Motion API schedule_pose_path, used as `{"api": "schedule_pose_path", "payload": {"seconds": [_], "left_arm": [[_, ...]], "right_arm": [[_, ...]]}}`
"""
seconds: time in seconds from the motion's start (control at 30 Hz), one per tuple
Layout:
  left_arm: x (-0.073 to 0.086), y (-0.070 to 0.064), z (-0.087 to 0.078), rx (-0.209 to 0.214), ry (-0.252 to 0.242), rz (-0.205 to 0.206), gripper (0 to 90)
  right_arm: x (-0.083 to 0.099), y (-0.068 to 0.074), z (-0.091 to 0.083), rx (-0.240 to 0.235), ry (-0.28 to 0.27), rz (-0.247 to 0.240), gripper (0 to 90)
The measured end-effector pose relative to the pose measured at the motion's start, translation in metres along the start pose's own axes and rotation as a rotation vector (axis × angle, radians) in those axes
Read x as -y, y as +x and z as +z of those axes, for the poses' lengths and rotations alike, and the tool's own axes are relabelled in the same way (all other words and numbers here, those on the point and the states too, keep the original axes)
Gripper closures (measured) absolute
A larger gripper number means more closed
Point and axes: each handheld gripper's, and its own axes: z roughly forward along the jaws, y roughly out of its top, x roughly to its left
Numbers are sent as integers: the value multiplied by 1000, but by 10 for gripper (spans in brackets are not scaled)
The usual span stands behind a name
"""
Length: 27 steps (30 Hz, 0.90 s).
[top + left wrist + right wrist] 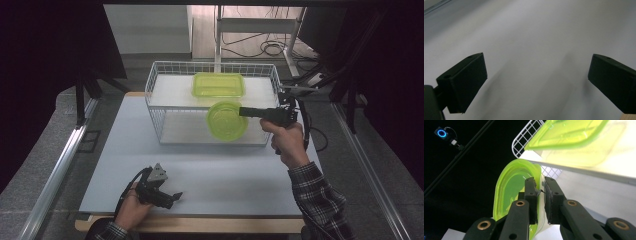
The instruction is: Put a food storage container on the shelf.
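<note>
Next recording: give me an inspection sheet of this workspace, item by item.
Surface: pale grey table, bare around the rack.
Job's things: round green container, tilted on edge, at the front of the white wire rack; rectangular green container on the rack's upper shelf.
Clutter: nothing seen.
Grippers: right gripper clamped on the round container's rim; left gripper open, low over the table's near edge.
Cables: one trails from each gripper; loose loops on the floor behind.
Surroundings: dark curtains, metal frame legs.
</note>
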Motion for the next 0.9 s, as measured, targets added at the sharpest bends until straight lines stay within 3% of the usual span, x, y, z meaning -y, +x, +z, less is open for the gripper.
{"api": "schedule_pose_path", "payload": {"seconds": [0.4,0.9], "left_arm": [[0,4,-5,10,-45,-42,14],[0,4,-5,12,-47,-48,11]], "right_arm": [[-26,12,-3,6,-39,-21,814],[-62,21,2,70,-96,-46,814]]}}
